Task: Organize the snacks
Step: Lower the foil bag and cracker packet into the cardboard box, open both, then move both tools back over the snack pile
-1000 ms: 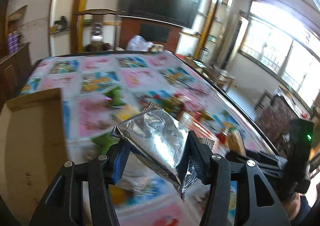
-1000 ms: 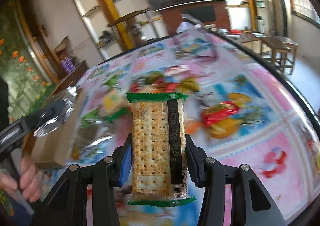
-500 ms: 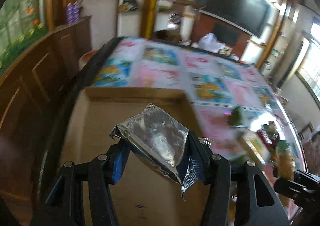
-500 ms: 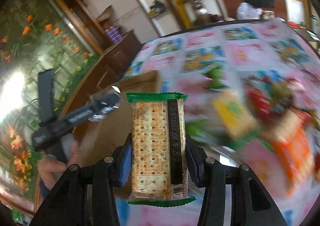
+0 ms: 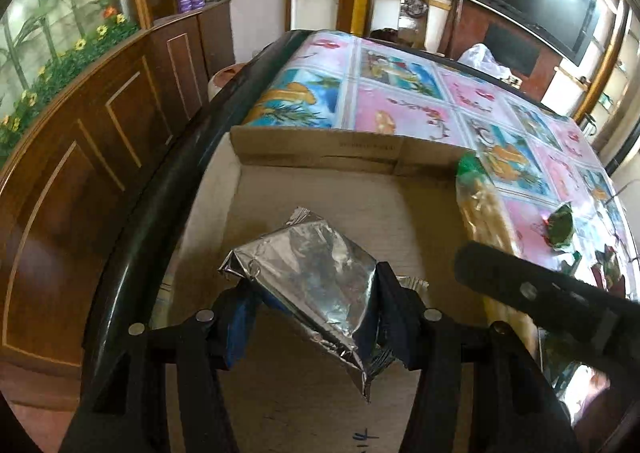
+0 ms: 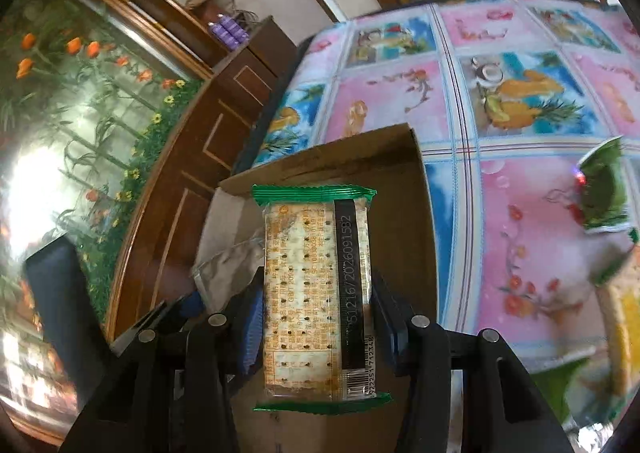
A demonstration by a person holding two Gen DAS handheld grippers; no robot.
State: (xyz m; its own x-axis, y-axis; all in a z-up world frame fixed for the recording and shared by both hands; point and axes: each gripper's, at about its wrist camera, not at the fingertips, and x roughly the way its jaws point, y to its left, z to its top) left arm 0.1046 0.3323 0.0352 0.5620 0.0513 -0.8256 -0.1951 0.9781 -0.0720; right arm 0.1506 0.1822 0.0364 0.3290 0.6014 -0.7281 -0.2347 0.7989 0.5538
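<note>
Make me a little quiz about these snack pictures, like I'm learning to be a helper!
1. True or false: the left gripper holds a silver foil packet.
2. What does the right gripper hold? A) a banana B) a cracker packet with green ends C) a purple bottle
3. Fill in: both snacks hang over the open cardboard ____.

Key: 1. True, the fingers pinch it from both sides. 2. B. 3. box, which sits at the edge of the table with the fruit-print tablecloth.
</note>
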